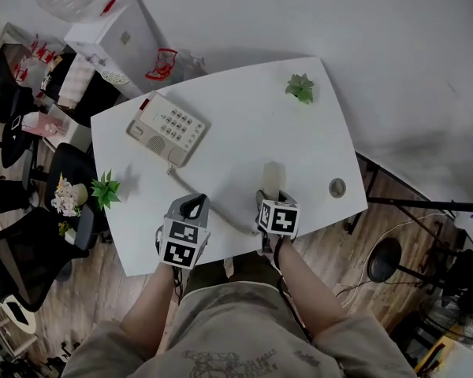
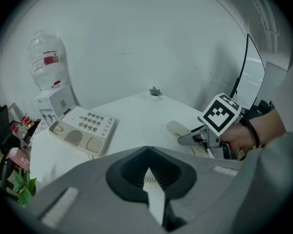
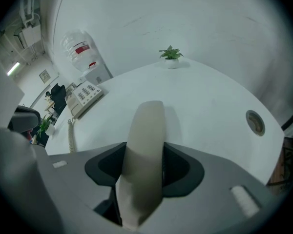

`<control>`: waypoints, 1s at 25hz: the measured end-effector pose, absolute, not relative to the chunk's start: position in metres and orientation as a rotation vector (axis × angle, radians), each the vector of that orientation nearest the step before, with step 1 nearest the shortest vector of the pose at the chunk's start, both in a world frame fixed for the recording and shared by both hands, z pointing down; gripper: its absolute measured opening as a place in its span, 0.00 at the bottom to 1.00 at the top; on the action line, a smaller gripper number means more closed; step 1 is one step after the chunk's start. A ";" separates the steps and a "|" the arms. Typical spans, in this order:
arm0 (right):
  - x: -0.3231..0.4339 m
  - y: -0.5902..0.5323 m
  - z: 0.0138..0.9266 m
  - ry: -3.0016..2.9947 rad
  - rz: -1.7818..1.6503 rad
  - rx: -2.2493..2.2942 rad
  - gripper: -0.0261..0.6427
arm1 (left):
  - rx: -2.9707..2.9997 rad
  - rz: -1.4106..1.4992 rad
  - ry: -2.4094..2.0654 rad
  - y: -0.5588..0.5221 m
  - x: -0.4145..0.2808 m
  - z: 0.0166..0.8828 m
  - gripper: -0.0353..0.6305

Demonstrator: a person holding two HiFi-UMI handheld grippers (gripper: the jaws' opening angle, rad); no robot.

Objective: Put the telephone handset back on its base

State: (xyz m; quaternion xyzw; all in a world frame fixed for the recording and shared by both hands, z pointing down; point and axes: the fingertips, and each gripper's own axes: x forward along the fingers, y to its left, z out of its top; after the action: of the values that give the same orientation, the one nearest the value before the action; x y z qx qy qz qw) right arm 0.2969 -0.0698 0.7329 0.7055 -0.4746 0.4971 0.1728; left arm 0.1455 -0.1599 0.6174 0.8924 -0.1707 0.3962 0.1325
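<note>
Your right gripper point(image 1: 270, 198) clamps the beige plastic telephone handset point(image 3: 145, 130) on the white table point(image 1: 244, 124); your left gripper point(image 1: 192, 204) has its jaws together.

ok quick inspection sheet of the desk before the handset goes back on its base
surface: white table, rounded corners
job's things: phone base far left, no handset on it; handset lying near the front edge
clutter: two small plants, a grommet hole
grippers: left gripper shut, empty; right gripper closed on the handset
cables: coiled cord from base to handset
surroundings: water dispenser, black chairs, wooden floor
</note>
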 end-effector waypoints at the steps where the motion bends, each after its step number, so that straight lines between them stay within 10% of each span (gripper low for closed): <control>1: 0.296 -0.069 0.733 -1.354 1.423 2.003 0.40 | 2.588 1.151 -0.493 -0.160 0.144 0.618 0.05; 25: 0.274 -0.139 0.558 -1.770 0.981 2.011 0.39 | 2.731 1.026 -0.742 -0.215 0.073 0.524 0.05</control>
State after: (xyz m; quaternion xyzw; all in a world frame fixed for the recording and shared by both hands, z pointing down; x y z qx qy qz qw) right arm 0.2740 -0.1388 0.5579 0.6975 -0.6140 0.3403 0.1435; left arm 0.0732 -0.2147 0.5242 0.9052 -0.2460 0.3402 0.0657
